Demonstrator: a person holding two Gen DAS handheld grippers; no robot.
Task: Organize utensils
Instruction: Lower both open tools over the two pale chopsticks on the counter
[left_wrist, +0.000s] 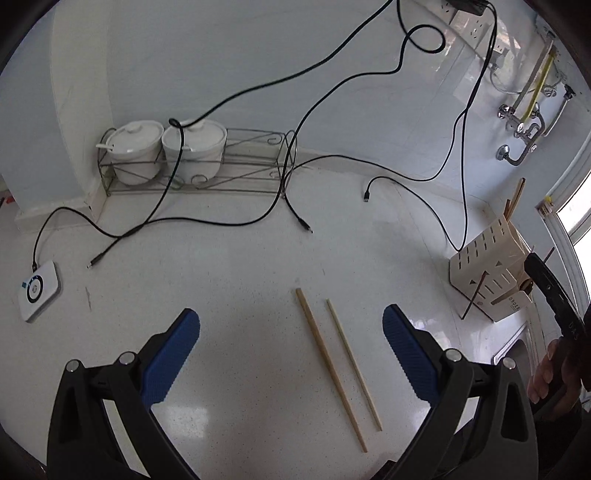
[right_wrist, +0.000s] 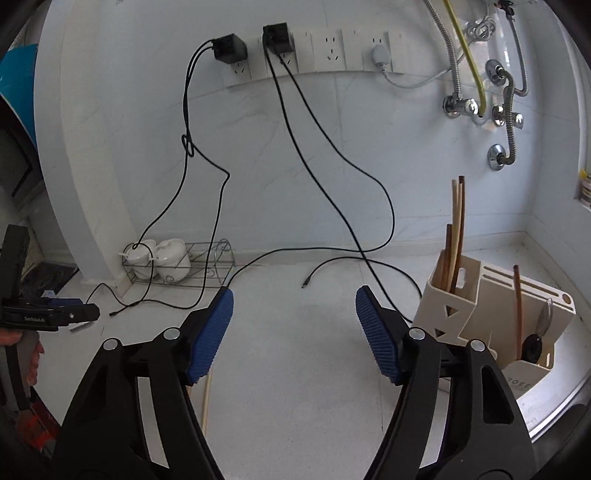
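Two chopsticks lie loose on the white table, side by side and nearly parallel, a darker one on the left and a paler one just beside it. The left gripper hangs over them with its blue fingers spread wide apart; both sticks sit in the gap between the fingers, untouched and not gripped.

Off to the right stands the cream utensil holder, near the corner by the wall. Its tall front pocket already has several chopsticks standing upright in it, and the wider back section holds a dark stick and what looks like a spoon. So part of the sorting looks done.

The right gripper points toward the wall between the holder and the black cables. Its fingers stand apart with nothing between them; it carries nothing. A pale stick end shows just below its left finger, most likely one of the pair on the table.

My guess is that the job is well along but not finished: the two sticks on the table have yet to be picked up and dropped into the holder. The left gripper seems lined up for that, though it would need to close on sticks lying flat, which can be fiddly. The wire rack with two lidded white pots at the back seems no part of this
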